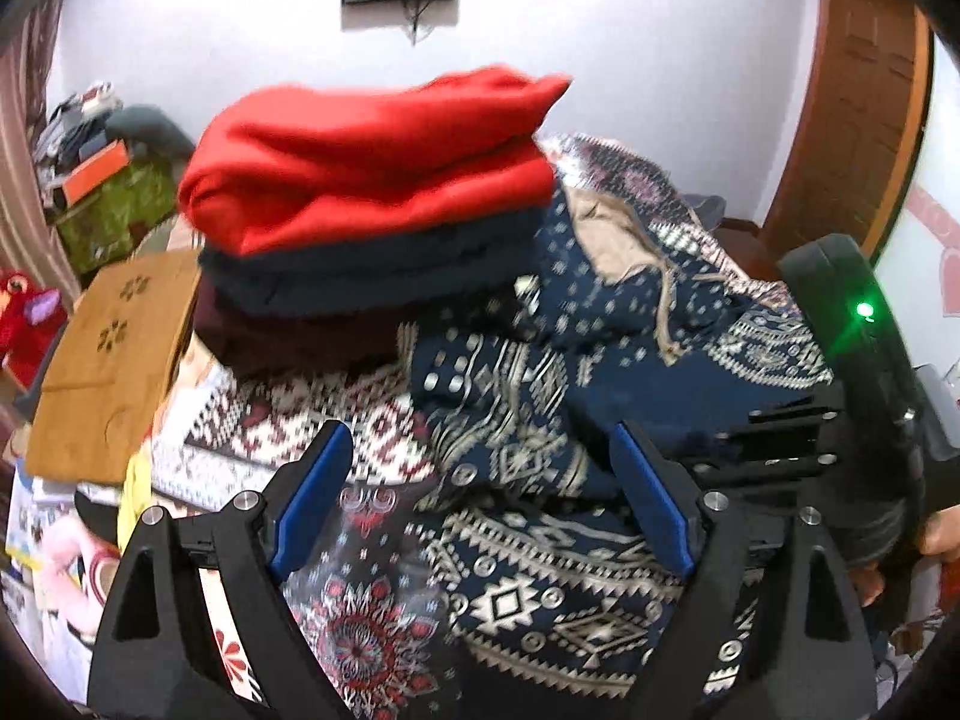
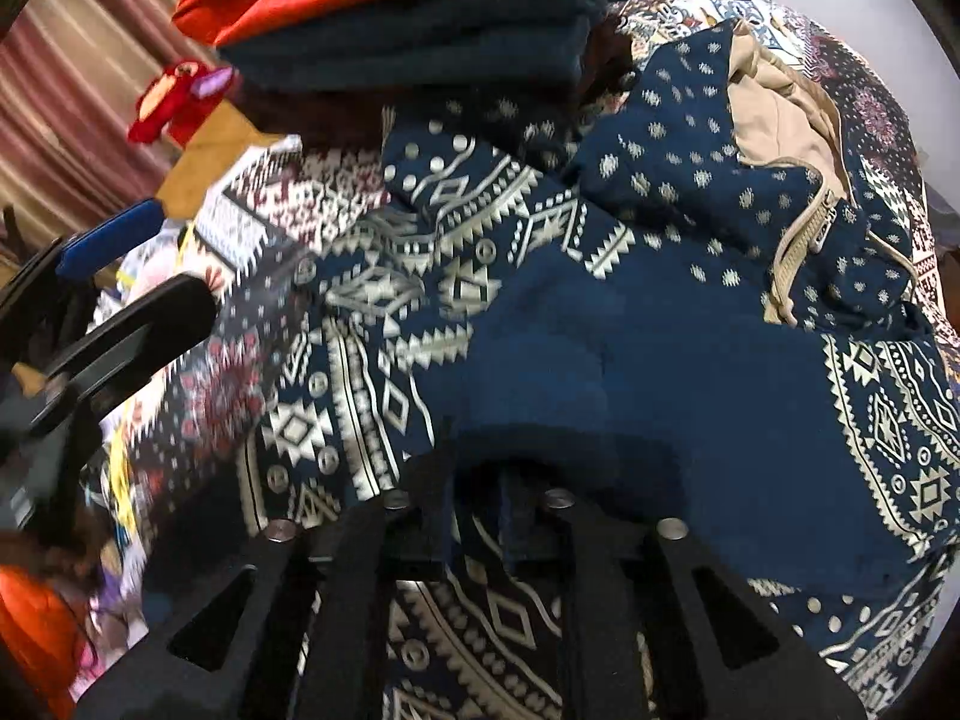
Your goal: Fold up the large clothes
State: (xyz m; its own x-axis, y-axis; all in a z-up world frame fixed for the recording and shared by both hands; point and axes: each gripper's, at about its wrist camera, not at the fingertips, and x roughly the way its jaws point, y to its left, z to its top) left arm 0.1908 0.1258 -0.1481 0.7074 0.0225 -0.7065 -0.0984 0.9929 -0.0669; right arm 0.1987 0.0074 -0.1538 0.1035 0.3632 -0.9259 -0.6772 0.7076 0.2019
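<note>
A navy hoodie [image 1: 600,312] [image 2: 600,330] with white geometric print, beige hood lining and a zipper [image 2: 804,240] lies crumpled on a patterned blanket [image 1: 360,630]. My left gripper [image 1: 480,438] hangs open over the hoodie's near edge, its blue pads wide apart with nothing between them. It also shows at the left in the right wrist view [image 2: 138,270]. My right gripper [image 2: 480,468] points steeply down into the hoodie, fingers close together. A navy hem covers its tips, hiding whether they pinch cloth. Its black body [image 1: 840,360] sits right of the left gripper.
A stack of folded clothes [image 1: 372,180] [image 2: 390,0], red over navy over maroon, stands behind the hoodie. A brown board [image 1: 114,360] lies left of it, with a red plush toy [image 2: 174,96] nearby. A wooden door [image 1: 858,120] is at the back right.
</note>
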